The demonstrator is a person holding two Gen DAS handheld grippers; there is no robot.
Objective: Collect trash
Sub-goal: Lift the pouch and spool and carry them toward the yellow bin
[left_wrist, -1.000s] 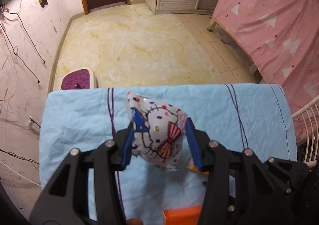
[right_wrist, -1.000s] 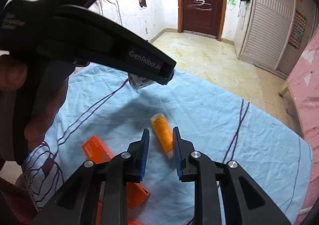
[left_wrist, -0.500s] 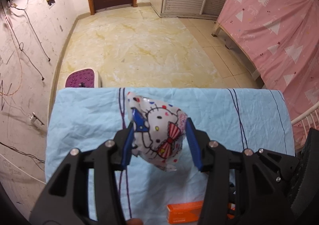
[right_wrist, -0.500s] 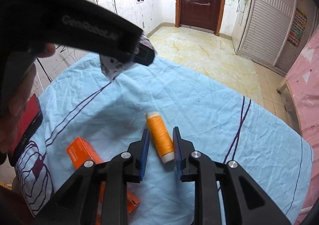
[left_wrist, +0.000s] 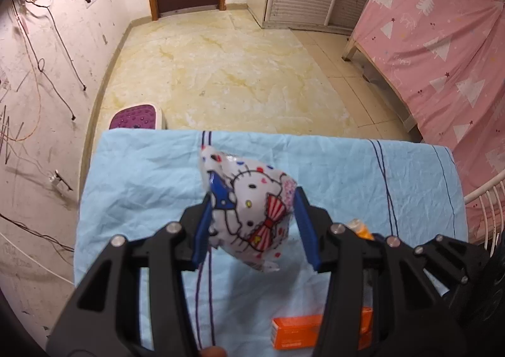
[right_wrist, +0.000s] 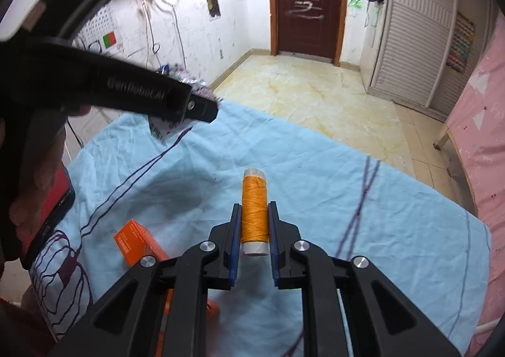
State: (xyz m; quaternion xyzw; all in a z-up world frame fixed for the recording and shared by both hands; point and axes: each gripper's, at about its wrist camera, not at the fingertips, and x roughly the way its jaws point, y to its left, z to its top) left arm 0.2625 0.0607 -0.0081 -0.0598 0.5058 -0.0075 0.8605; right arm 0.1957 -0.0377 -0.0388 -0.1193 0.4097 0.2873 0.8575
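Observation:
My left gripper (left_wrist: pixel 252 214) is shut on a white Hello Kitty printed bag (left_wrist: pixel 249 205) and holds it above the light blue cloth (left_wrist: pixel 142 173). My right gripper (right_wrist: pixel 254 224) has its jaws around an orange thread spool (right_wrist: pixel 254 208) that lies on the cloth (right_wrist: pixel 394 230); the blue pads touch both its sides. The left gripper and the bag (right_wrist: pixel 189 88) show at the upper left of the right wrist view. A tip of the spool (left_wrist: pixel 358 227) peeks past the left gripper's right finger.
An orange box (left_wrist: pixel 296 331) lies on the cloth near me; it shows left of my right gripper (right_wrist: pixel 139 240), with more orange below. A purple footstool (left_wrist: pixel 135 117) stands on the floor beyond the table. A pink-covered bed (left_wrist: pixel 442 41) is at the right.
My right gripper moved forward until the thread spool came between its jaws, and they closed on it. My left gripper kept hold of the bag and shifted left and away.

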